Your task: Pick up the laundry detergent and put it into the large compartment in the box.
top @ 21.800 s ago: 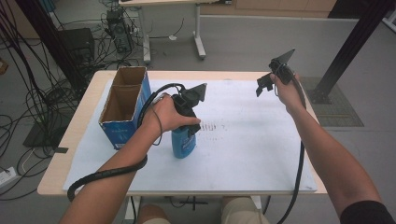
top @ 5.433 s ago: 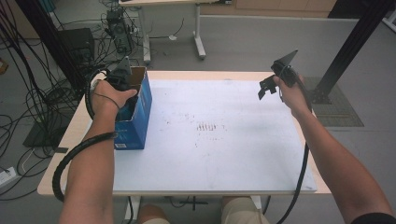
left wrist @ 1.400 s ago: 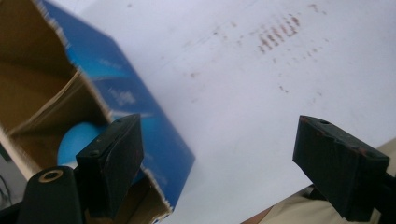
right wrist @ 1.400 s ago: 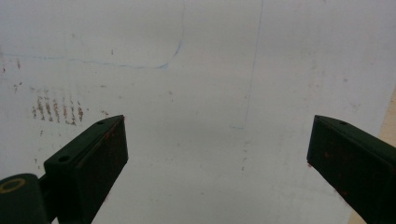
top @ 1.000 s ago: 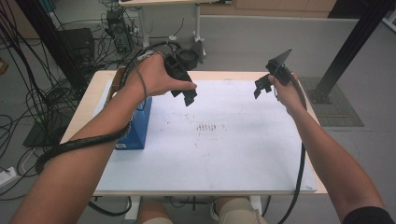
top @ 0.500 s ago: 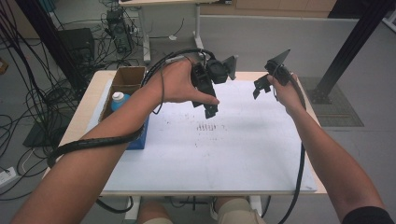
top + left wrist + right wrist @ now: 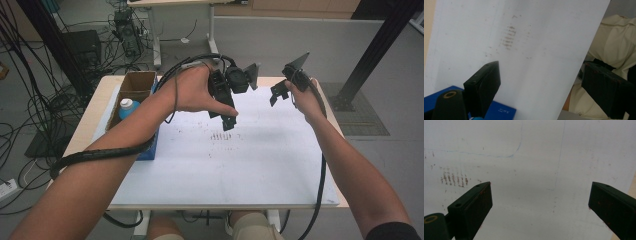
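Observation:
My left gripper (image 7: pixel 227 120) hangs over the middle of the white table top (image 7: pixel 260 165), jaws down, open and with nothing between them. In the left gripper view its jaws (image 7: pixel 540 66) frame the bare white sheet (image 7: pixel 536 37). My right gripper (image 7: pixel 279 92) is held up over the far right of the table, open and empty; in the right gripper view its jaws (image 7: pixel 539 183) stand wide over the stained sheet (image 7: pixel 536 150). A blue spray bottle (image 7: pixel 127 106) stands inside the open cardboard box (image 7: pixel 141 76) at the far left.
The box has a blue outer side (image 7: pixel 150 149), whose corner shows at the bottom of the left gripper view (image 7: pixel 501 112). Brown smudges (image 7: pixel 220 135) mark the table's middle. Cables, a black post (image 7: pixel 380 45) and another table's legs stand behind. The person's light trousers (image 7: pixel 614 50) lie past the near edge.
My left hand has swung right from above the box to over the table's middle, its gripper empty. The right hand has stayed where it was.

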A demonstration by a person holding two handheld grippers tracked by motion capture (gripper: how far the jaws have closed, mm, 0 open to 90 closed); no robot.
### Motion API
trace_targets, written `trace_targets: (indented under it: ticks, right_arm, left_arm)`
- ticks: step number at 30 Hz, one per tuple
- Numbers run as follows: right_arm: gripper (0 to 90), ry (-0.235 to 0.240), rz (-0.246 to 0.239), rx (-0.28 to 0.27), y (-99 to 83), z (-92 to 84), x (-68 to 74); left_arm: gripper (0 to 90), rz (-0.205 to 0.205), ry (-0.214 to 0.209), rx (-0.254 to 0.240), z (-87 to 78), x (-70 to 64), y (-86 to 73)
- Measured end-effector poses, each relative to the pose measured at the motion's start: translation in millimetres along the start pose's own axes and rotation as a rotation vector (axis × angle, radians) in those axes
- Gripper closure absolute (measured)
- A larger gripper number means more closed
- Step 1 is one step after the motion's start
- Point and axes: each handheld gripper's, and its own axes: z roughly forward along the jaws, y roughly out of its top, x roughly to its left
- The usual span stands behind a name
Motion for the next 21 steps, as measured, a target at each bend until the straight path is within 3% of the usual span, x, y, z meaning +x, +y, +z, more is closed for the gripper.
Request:
trace_targets:
  ticks: [21]
  right_arm:
    - [5.2, 0.0, 0.002, -0.006, -2.7, -2.8, -1.8]
  left_arm:
    - [15.7, 0.012, -0.005, -0.008, -1.4, -1.2, 0.5]
